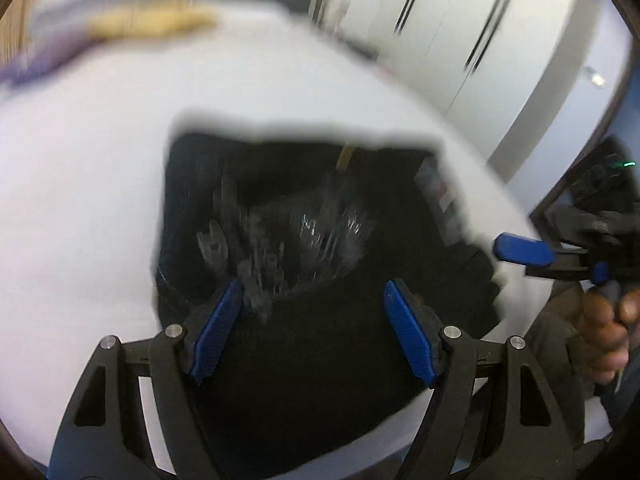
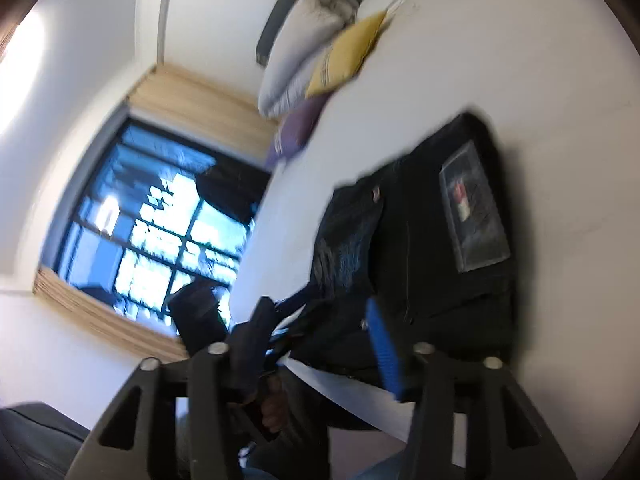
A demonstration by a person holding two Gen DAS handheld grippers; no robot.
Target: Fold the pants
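Dark pants (image 1: pixel 304 272) lie folded in a compact block on a white bed (image 1: pixel 80 220), with a silvery print on top and a grey label near one edge. My left gripper (image 1: pixel 312 328) hovers just above the pants, jaws open and empty. My right gripper (image 1: pixel 520 250) shows at the right edge of the left wrist view, beside the pants. In the right wrist view the pants (image 2: pixel 432 248) lie ahead of the right gripper (image 2: pixel 320 332), whose jaws stand apart and hold nothing. The left gripper's dark body (image 2: pixel 200 316) shows beyond it.
Pillows in white, yellow and purple (image 2: pixel 320 64) are stacked at the head of the bed. A window (image 2: pixel 160 232) with a beige blind is on the wall. White wardrobe doors (image 1: pixel 460 20) stand past the bed edge. Both views are motion-blurred.
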